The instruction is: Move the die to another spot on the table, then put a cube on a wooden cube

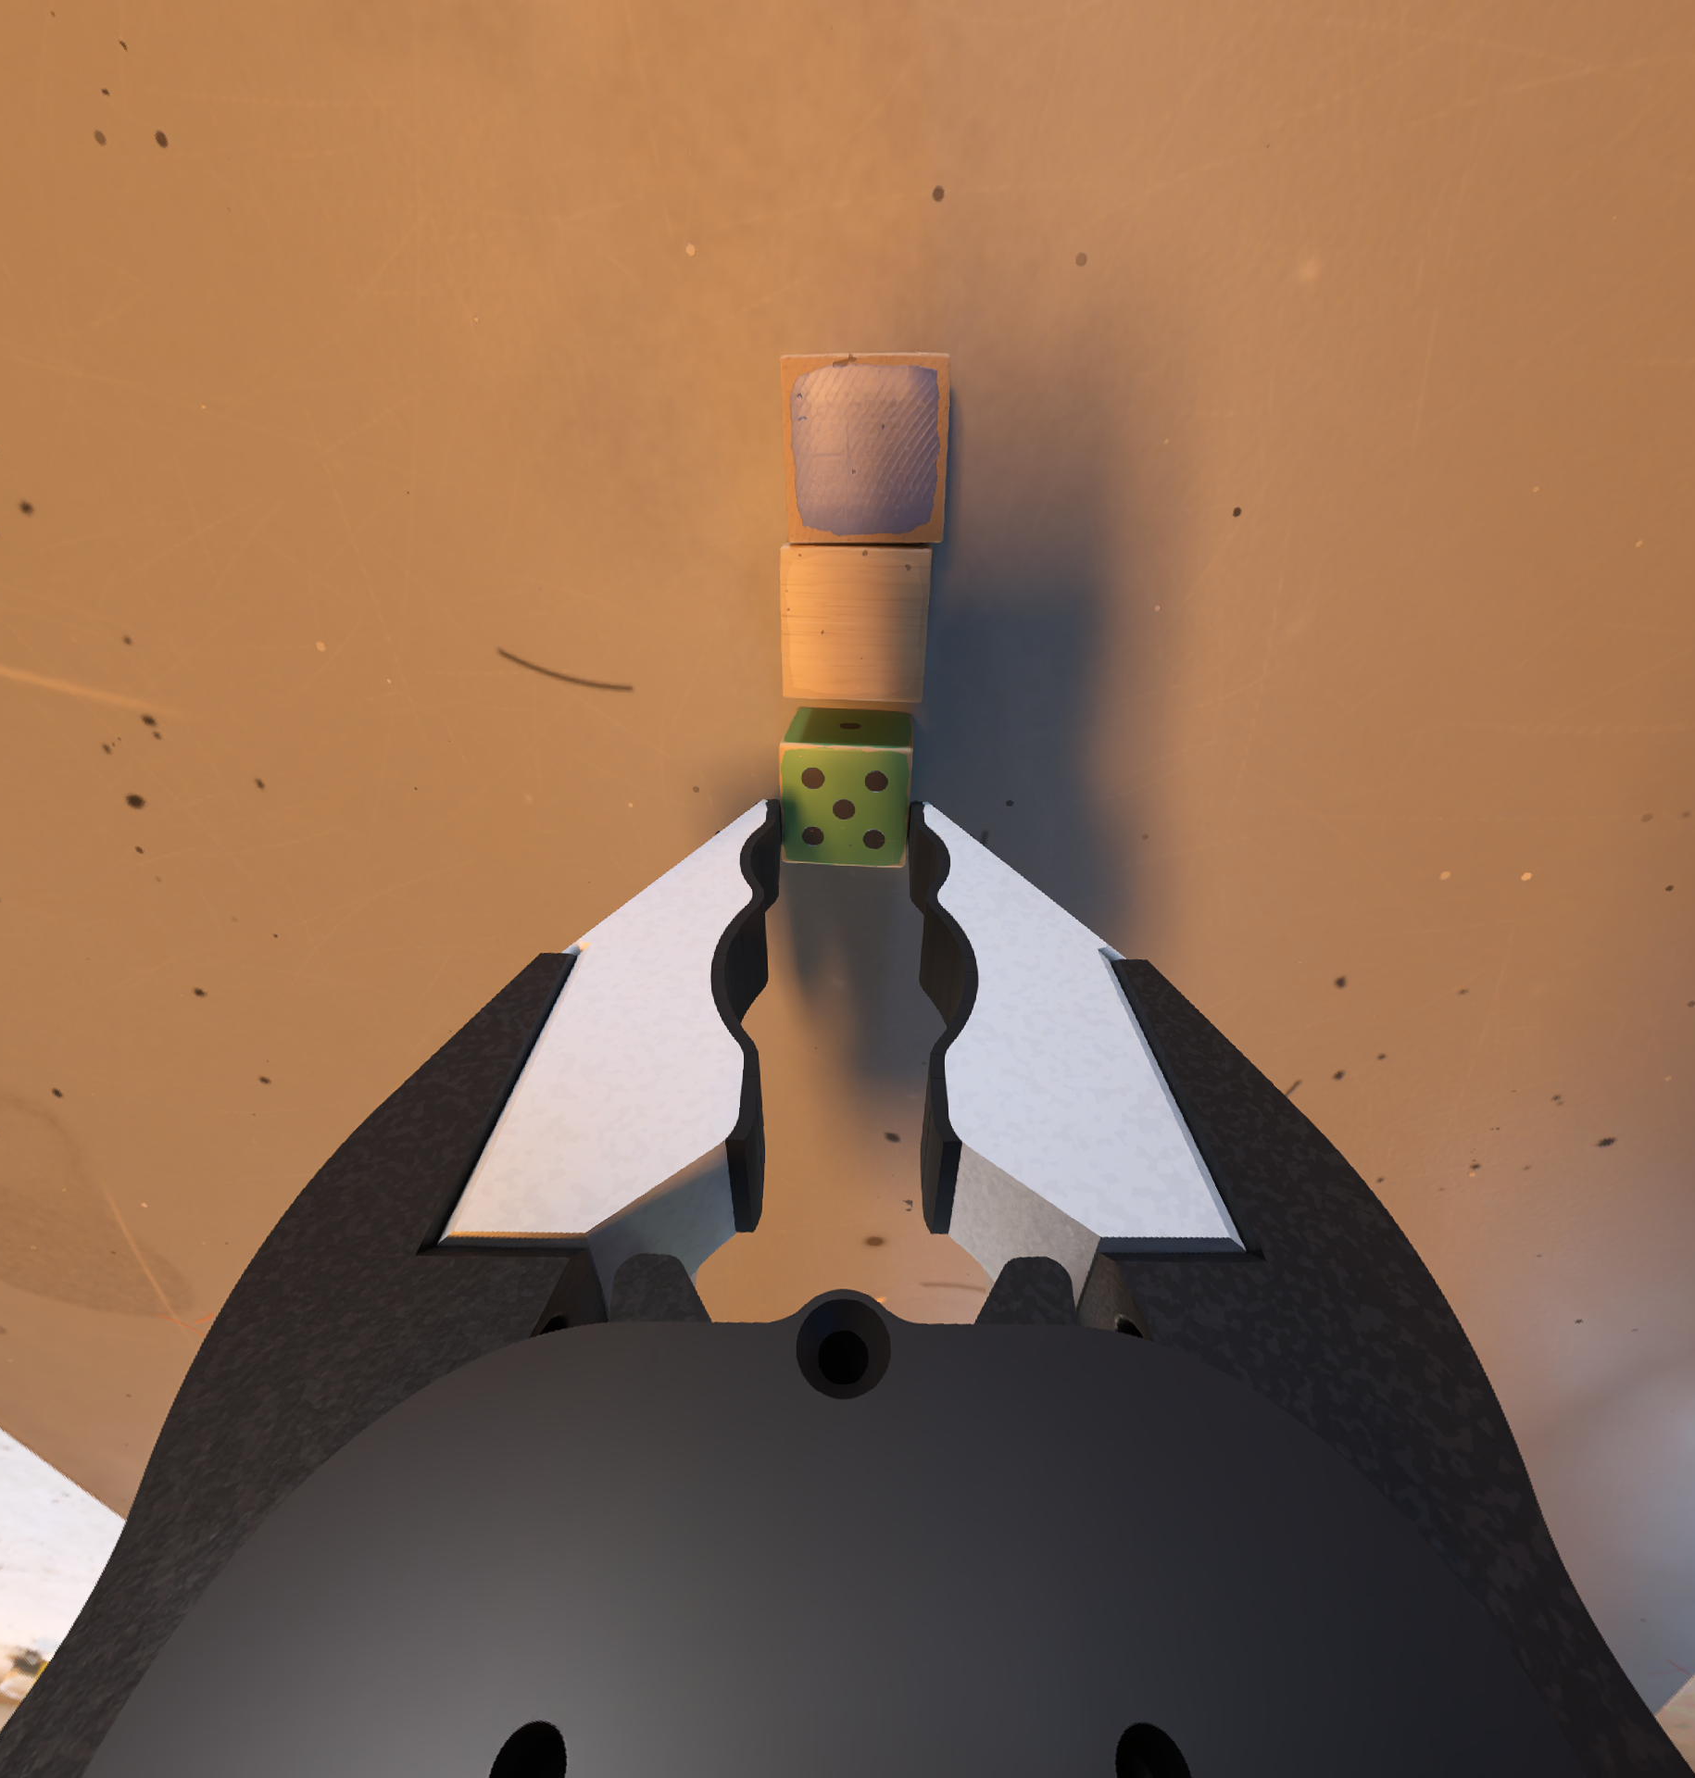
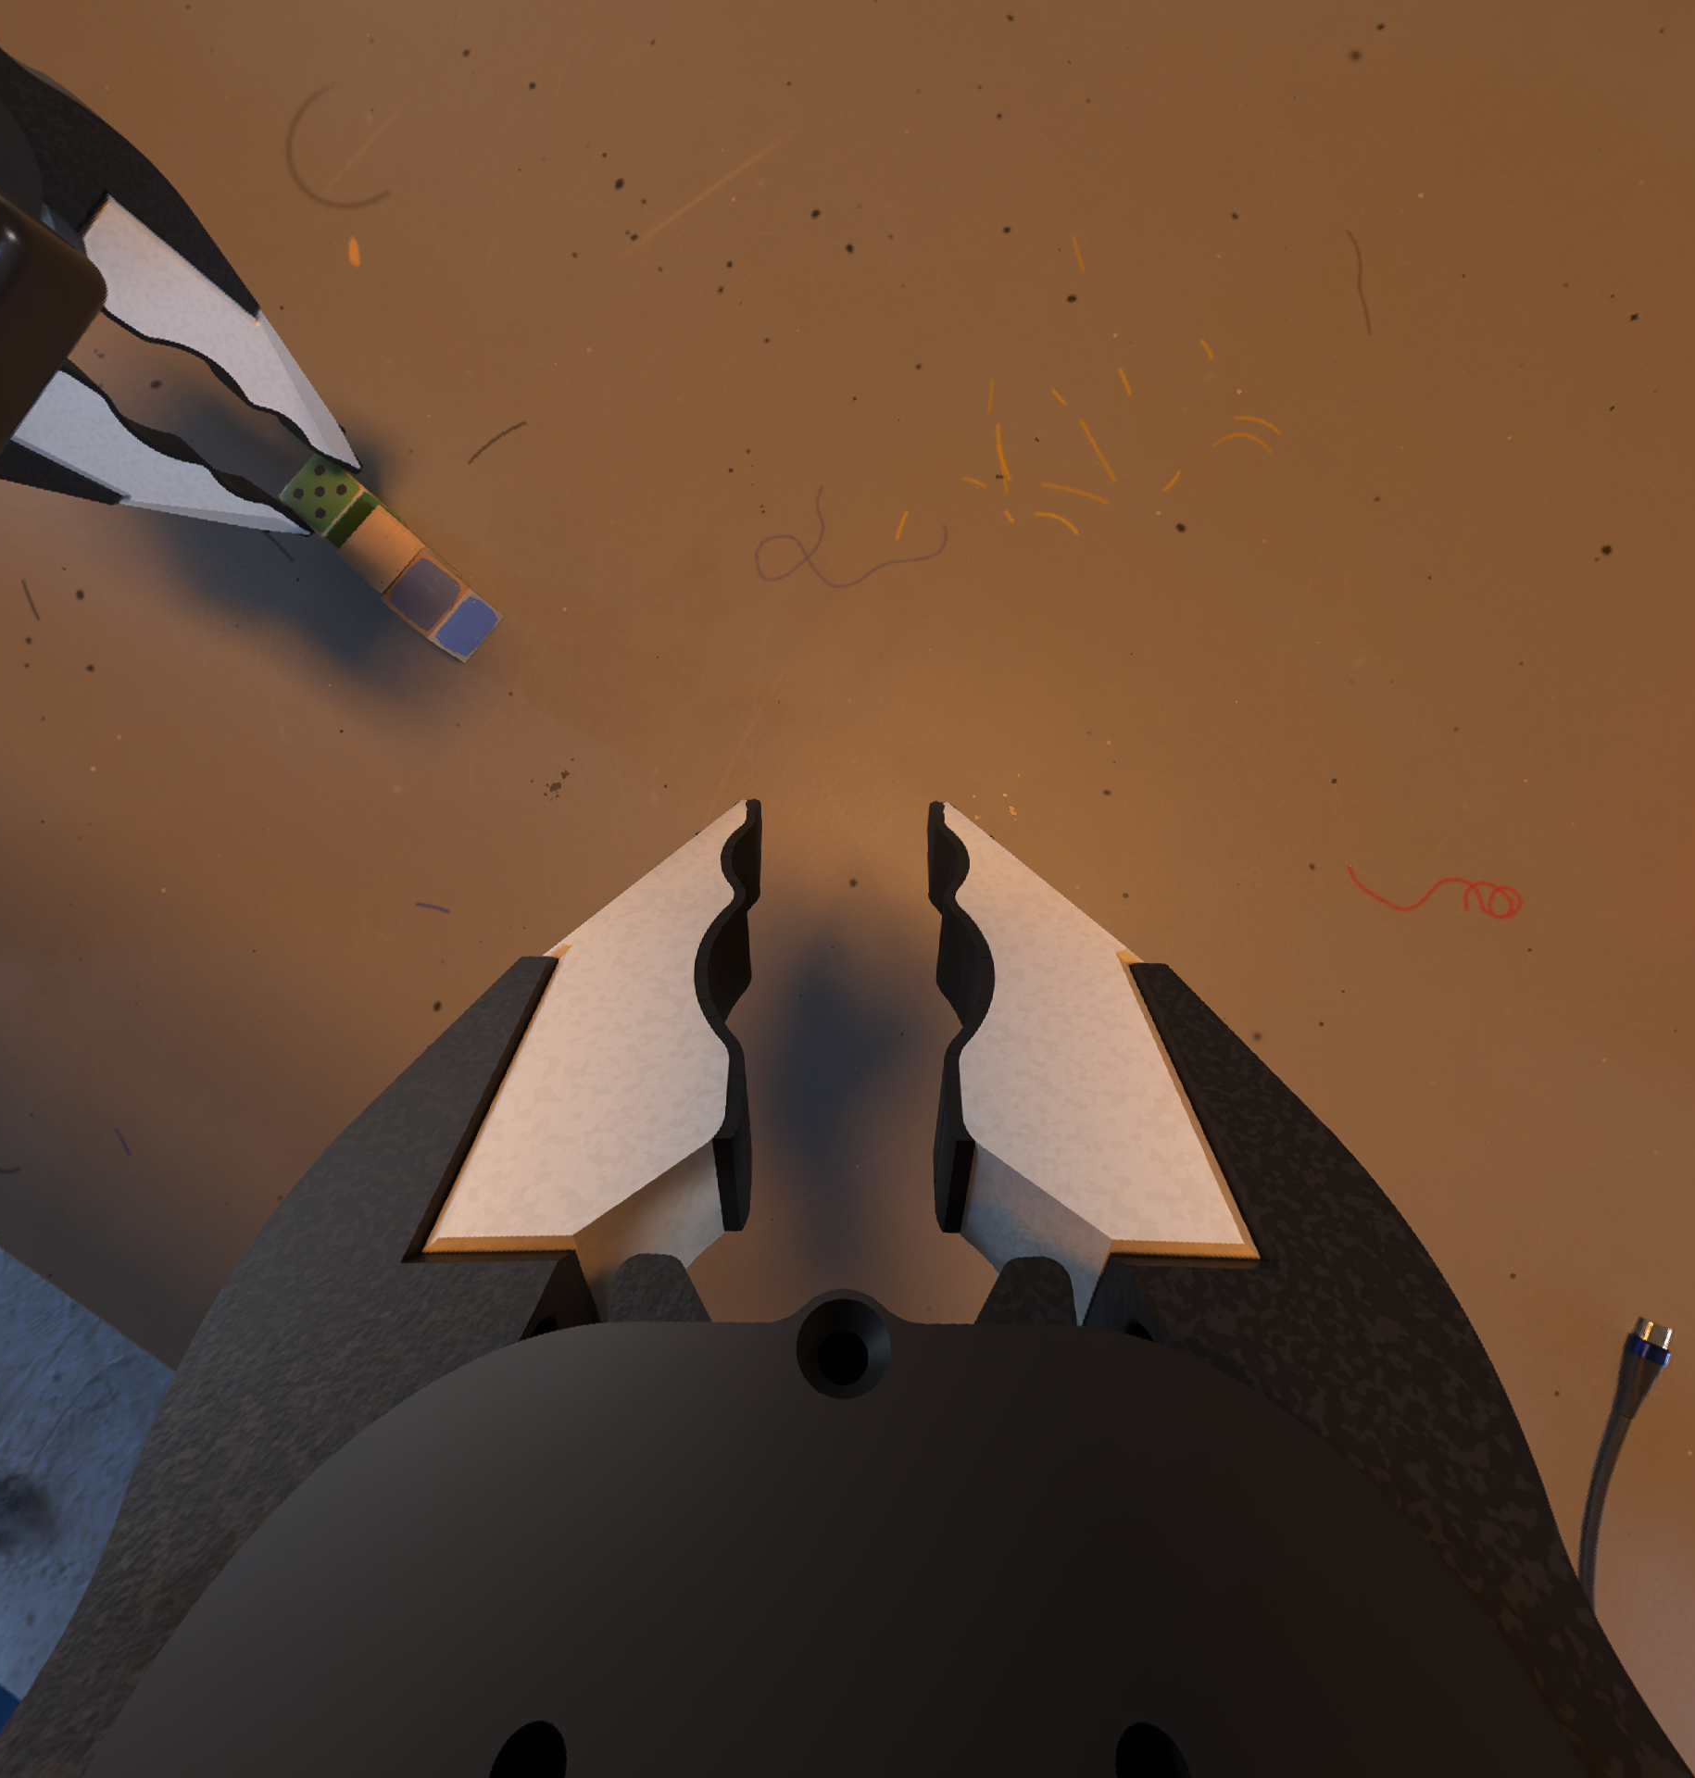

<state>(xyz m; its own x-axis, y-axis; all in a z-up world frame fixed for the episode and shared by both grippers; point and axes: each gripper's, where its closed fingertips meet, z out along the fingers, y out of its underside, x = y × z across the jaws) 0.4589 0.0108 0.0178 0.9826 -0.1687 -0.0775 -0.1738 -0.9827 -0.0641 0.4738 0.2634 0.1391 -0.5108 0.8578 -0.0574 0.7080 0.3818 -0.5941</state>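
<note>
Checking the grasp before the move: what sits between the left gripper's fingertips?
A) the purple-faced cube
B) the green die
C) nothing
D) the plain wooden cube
B: the left gripper has its fingertips on either side of the green die; the plain wooden cube and the purple-faced cube lie beyond it in a row.

The left tool (image 1: 844, 827) points forward and down toward the table, its two white fingers (image 1: 632, 1039) with black wavy inner pads drawn in until only the tips press against the opposite sides of what they hold; a narrow gap remains between the pads farther back. In the right wrist view the same left tool (image 2: 319, 495) reaches in from the upper left corner, tilted downward. The right tool (image 2: 844, 818) hangs apart from it, its fingers (image 2: 613, 1049) parted with bare space between the tips, gripping nothing.
</note>
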